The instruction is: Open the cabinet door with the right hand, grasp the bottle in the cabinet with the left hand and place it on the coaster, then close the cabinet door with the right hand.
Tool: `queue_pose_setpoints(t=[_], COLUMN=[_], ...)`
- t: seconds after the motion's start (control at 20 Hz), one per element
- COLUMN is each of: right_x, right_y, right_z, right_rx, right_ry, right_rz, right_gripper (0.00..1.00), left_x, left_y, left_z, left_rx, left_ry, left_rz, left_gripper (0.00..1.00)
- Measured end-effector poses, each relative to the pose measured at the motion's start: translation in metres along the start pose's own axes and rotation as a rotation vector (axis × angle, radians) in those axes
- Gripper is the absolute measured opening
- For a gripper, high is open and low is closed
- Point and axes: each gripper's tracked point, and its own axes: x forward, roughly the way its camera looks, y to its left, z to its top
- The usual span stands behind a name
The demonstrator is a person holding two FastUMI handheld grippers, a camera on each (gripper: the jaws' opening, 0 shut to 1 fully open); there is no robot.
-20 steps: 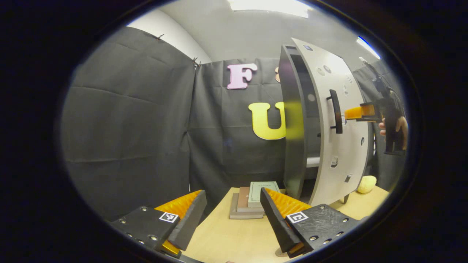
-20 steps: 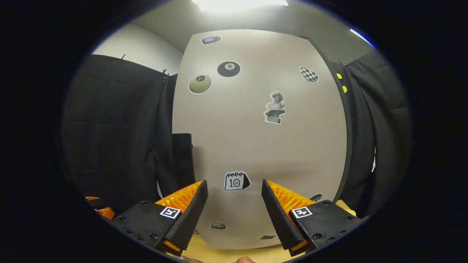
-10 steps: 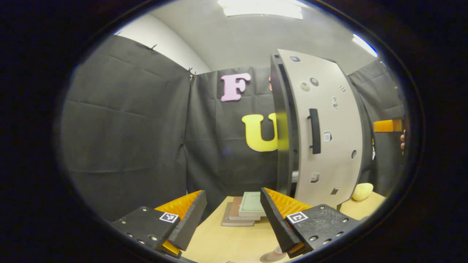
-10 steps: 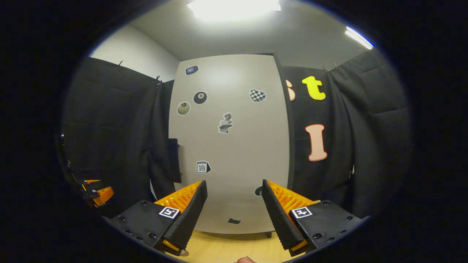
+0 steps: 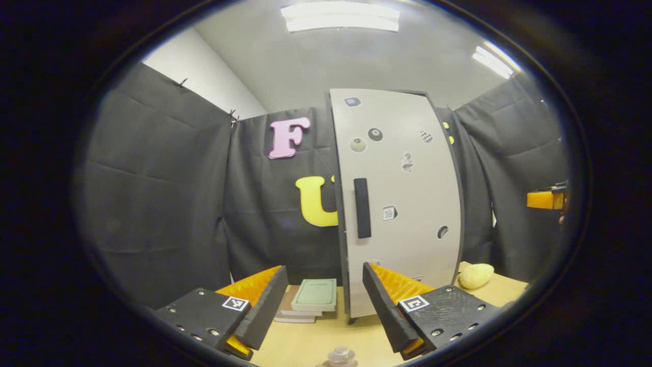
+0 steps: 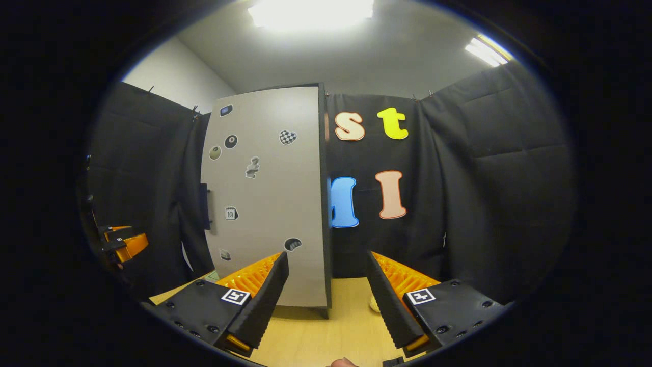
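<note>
On the tabletop (image 5: pixel 316 339) the cabinet (image 5: pixel 400 204) is standing with its door (image 6: pixel 265 204) shut. I am seeing the bottle (image 5: pixel 340 356) cap at the lower edge of the left gripper view. I am holding the left gripper (image 5: pixel 323 300) and right gripper (image 6: pixel 326 300) with fingers spread wide, gripping nothing.

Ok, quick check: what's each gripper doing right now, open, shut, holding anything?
Left gripper: open, holding nothing.
Right gripper: open, holding nothing, away from the cabinet door.
</note>
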Motion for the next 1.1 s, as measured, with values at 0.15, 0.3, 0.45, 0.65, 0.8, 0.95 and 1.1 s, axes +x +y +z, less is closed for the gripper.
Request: queue_pose_setpoints(t=[0.15, 0.3, 0.45, 0.65, 0.8, 0.95, 1.1], right_x=[-0.017, -0.031, -0.046, -0.056, -0.060, -0.063, -0.061], right_y=[-0.024, -0.044, -0.054, -0.057, -0.052, -0.044, -0.038], right_z=[-0.008, -0.016, -0.024, -0.023, -0.022, -0.018, -0.016], right_rx=[-0.015, -0.032, -0.016, 0.001, 0.007, 0.008, 0.006], right_ry=[0.001, 0.002, 0.009, -0.013, -0.029, -0.043, -0.052], right_rz=[-0.008, -0.028, -0.056, -0.098, -0.099, -0.098, -0.103], right_gripper=[0.96, 0.96, 0.96, 0.96, 0.96, 0.96, 0.95], left_x=[-0.011, -0.018, -0.019, -0.012, -0.010, -0.009, -0.007], left_y=[-0.024, -0.037, -0.047, -0.043, -0.038, -0.034, -0.033], left_z=[-0.001, -0.002, -0.002, 0.000, 0.002, 0.004, 0.007], left_rx=[-0.002, -0.011, -0.004, 0.003, -0.002, 0.012, 0.007], left_ry=[0.007, 0.019, 0.027, 0.025, 0.021, 0.015, 0.004], left_rz=[-0.001, -0.004, -0.030, -0.049, -0.054, -0.064, -0.074], left_gripper=[0.89, 0.89, 0.89, 0.89, 0.91, 0.90, 0.89])
